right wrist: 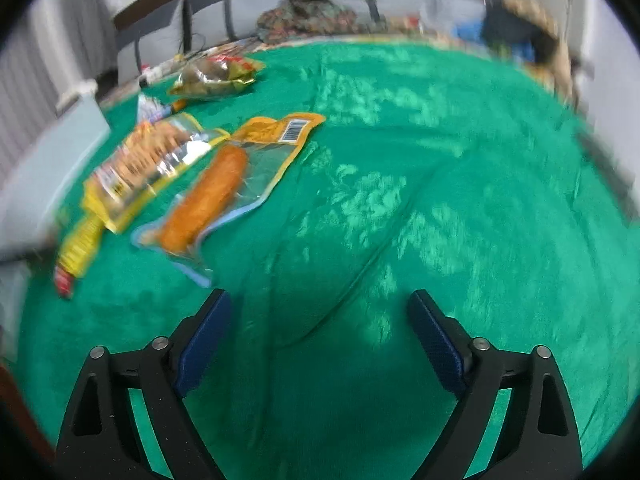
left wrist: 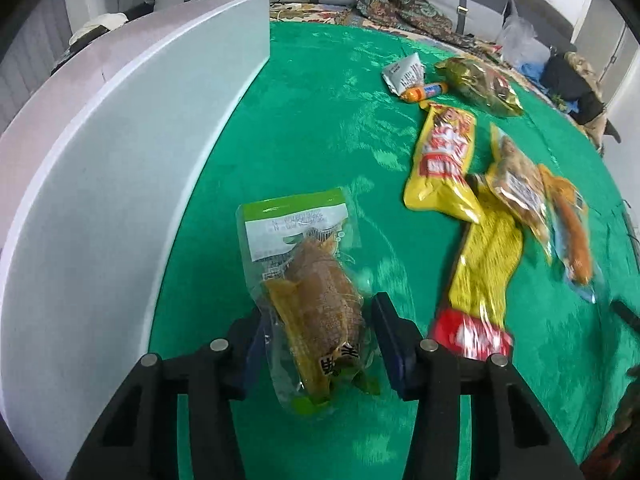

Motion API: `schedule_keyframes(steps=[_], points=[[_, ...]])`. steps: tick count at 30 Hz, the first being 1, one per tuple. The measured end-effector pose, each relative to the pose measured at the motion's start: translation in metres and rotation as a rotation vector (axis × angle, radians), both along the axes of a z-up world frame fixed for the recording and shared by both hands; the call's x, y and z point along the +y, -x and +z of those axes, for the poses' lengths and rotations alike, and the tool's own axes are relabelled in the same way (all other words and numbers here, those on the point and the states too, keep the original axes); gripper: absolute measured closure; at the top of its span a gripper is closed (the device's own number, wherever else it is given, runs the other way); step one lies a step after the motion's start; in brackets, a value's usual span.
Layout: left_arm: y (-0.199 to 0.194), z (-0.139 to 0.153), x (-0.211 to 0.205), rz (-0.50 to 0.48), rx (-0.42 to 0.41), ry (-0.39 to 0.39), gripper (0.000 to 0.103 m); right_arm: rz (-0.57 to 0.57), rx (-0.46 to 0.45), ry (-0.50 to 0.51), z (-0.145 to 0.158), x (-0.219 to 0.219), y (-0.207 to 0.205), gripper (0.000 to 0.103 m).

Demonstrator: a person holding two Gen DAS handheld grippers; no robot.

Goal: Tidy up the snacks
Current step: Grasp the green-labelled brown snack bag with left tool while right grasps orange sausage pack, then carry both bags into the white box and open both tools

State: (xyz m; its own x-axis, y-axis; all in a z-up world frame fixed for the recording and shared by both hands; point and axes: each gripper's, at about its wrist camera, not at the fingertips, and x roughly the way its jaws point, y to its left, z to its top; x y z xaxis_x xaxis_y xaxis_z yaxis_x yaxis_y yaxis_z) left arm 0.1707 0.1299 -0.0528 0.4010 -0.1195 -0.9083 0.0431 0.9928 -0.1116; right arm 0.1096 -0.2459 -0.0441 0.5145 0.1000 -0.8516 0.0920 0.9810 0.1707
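Snack pouch [left wrist: 308,300], clear with a green-and-white header and a brown dried piece inside, is lying on the green cloth [left wrist: 320,132] between the fingers of the left gripper [left wrist: 316,320], its long axis running straight away from the tongs; the left finger looks pressed to it, the right finger's contact I cannot tell. The right gripper [right wrist: 320,320] is hanging released over bare cloth, farther off. The white box [left wrist: 120,152] is standing just left of the pouch, its inside hidden.
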Motion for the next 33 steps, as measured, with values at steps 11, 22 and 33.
schedule_keyframes(steps=[11, 22, 33], points=[[0.055, 0.024, -0.01, -0.004, -0.061, 0.092, 0.055, 0.007, 0.249, 0.181, -0.016, 0.111, -0.114, 0.008], [0.087, 0.045, -0.011, -0.034, -0.101, 0.164, 0.055, -0.077, 0.191, -0.128, 0.0, 0.053, -0.077, 0.05], [0.094, 0.098, 0.009, 0.007, -0.181, 0.329, 0.055, -0.142, 0.011, -0.537, 0.043, 0.012, -0.018, 0.05]])
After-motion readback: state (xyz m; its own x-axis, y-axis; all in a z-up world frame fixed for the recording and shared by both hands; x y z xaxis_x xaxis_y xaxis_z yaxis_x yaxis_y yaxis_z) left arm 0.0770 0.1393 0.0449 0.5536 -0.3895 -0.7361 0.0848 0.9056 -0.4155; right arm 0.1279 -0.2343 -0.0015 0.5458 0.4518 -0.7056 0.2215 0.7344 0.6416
